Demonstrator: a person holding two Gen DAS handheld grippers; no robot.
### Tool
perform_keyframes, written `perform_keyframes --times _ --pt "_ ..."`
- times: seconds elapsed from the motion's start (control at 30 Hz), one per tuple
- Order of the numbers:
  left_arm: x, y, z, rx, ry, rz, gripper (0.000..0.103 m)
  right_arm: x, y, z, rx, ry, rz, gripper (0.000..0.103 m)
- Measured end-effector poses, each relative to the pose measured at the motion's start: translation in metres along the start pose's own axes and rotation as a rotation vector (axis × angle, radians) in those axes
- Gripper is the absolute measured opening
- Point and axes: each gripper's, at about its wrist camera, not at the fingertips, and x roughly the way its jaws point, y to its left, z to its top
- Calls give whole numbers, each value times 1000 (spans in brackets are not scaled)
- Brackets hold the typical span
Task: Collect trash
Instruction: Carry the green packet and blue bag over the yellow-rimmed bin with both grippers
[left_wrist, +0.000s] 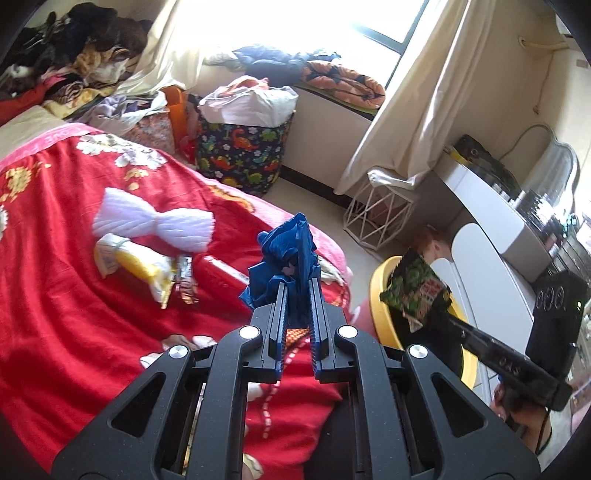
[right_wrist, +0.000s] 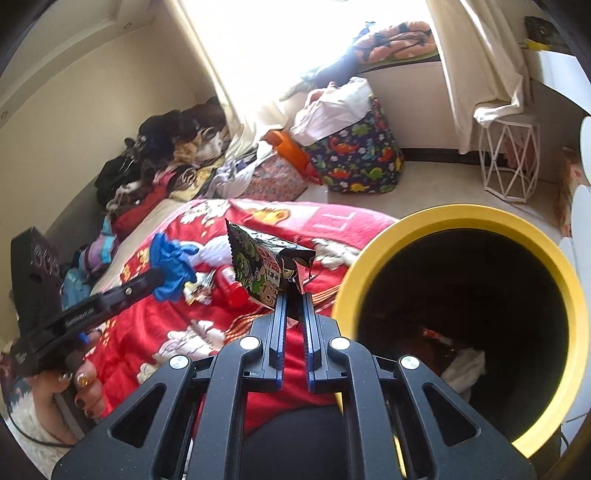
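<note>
Red bed blanket (left_wrist: 92, 332) below; left claw (left_wrist: 299, 282) clamped on blue glove (left_wrist: 286, 258), right claw (right_wrist: 294, 295) clamped on snack wrapper (right_wrist: 262, 269), yellow bin (right_wrist: 461, 218) at three o'clock.

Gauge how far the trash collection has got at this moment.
Done: some trash already lies inside the yellow bin. In hand: left gripper is shut on a blue glove, right gripper on a snack packet, neither dropped yet. Left: white foam piece, yellow wrapper and foil wrapper on the red blanket.
</note>
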Motion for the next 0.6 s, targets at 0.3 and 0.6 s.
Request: perform_keyframes --times 0.3,0.6 --pt "2 -29 -3 59 13 -48 6 -12 -24 7 52 -42 -43 8" --pt "2 -53 -7 117 11 -75 6 -23 -35 6 74 -78 -102 8"
